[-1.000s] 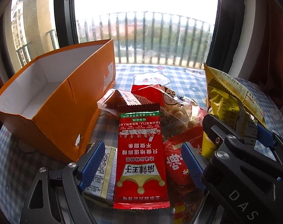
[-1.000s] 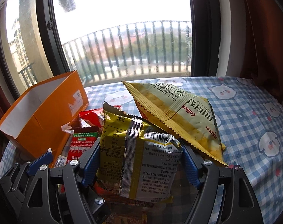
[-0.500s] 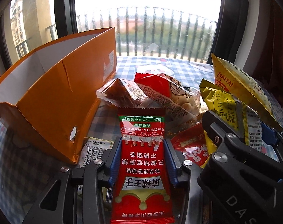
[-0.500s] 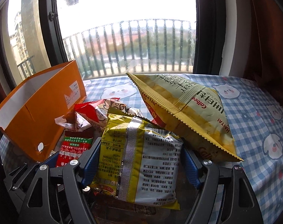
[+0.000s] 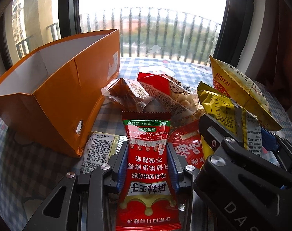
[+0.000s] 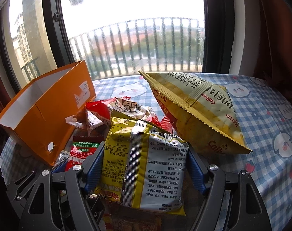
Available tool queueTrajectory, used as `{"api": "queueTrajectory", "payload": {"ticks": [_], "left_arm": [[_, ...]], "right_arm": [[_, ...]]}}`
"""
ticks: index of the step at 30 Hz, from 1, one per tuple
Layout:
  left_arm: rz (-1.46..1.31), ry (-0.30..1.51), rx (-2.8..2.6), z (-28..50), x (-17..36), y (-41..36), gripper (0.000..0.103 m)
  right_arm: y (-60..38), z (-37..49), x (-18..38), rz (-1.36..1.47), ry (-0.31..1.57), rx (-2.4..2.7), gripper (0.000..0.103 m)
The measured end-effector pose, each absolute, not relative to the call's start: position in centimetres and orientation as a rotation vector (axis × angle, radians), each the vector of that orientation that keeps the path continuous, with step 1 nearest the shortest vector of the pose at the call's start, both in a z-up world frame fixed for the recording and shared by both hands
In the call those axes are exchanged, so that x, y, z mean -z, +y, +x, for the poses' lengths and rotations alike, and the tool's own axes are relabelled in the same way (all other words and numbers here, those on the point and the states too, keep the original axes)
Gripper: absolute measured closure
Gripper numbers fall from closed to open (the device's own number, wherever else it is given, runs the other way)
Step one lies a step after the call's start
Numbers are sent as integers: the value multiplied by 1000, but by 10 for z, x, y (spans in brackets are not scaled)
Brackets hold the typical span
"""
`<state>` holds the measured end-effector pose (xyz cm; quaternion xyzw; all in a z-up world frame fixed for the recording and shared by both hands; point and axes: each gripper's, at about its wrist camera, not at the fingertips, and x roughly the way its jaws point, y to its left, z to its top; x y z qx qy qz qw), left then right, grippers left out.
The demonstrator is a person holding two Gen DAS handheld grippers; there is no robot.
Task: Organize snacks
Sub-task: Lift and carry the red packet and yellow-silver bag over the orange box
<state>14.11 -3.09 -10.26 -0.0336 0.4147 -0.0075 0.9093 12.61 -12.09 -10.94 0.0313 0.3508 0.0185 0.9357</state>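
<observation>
The left gripper [image 5: 147,165] has its blue pads pressed tight against both sides of a long red spicy-strip packet [image 5: 148,173], pinching it at the near edge of the table [image 6: 265,127] with its blue gingham bear cloth. Right beside it, the right gripper [image 6: 144,167] stands wider, its pads set against the two sides of a yellow-and-silver snack bag [image 6: 146,165] (back side up, all small print), so it has hold of that one.

Behind the red packet lies a heap: a clear-wrapped brown snack [image 5: 128,96], a red bag of round puffs [image 5: 169,94] and a red round-labelled packet [image 5: 186,148] partly under the right gripper's frame. A big yellow Haitai Calbee chip bag [image 6: 196,105] leans over the pile towards the table's right side. A small pale sachet with printed text [image 5: 99,150] lies flat just beside the left gripper, touching the corner of an open orange cardboard box [image 5: 55,104], which stands along the left edge, white inside.
</observation>
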Motion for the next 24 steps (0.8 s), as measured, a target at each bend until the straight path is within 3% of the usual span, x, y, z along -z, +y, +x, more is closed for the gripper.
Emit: {"api": "queueTrajectory", "payload": {"ticks": [24], "left_arm": [[-49, 693, 40, 85, 47, -31, 66]], "right_arm": [[-117, 69, 55, 86, 589, -54, 25]]}}
